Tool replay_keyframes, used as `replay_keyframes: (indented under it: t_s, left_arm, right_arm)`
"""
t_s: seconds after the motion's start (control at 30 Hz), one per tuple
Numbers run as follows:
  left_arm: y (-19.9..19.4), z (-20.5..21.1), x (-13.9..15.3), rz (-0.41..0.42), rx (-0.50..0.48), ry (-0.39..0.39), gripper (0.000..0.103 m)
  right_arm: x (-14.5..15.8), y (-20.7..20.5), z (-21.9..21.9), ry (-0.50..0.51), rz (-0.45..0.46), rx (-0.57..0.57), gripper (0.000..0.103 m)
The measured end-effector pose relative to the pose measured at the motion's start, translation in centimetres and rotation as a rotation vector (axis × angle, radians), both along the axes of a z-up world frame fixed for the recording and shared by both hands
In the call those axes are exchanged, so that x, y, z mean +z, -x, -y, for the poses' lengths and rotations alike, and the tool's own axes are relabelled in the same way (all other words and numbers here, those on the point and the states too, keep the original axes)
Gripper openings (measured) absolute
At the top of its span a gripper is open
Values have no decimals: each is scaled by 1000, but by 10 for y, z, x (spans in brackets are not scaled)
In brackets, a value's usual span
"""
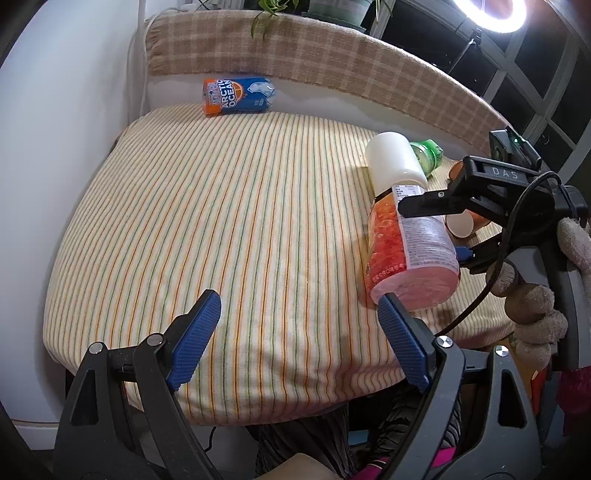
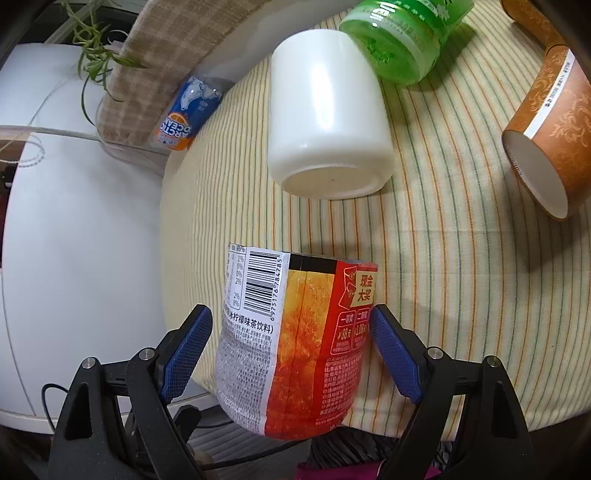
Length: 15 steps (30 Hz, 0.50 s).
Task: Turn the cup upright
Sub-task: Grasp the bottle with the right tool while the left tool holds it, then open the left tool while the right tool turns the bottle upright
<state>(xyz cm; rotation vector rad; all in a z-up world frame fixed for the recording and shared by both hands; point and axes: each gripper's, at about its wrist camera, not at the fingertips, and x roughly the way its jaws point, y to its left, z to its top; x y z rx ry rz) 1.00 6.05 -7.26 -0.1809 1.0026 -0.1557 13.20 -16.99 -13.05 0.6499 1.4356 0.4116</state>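
Red cup lying on its side between the right tongs.

The red cup lies on the near edge of the striped table, between the spread fingers of the right gripper; they may not quite touch it. The left gripper hangs wide apart over bare cloth. Just past the red cup lies a white cup, with a green one behind it.
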Motion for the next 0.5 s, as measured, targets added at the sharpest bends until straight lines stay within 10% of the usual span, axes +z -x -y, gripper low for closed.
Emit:
replay_keyframes:
  t_s: [0.5]
  left_arm:
    - [-5,2,1,1,-4,0,89]
  right_arm:
    - [-6,-9,-7,-4,27,24,81]
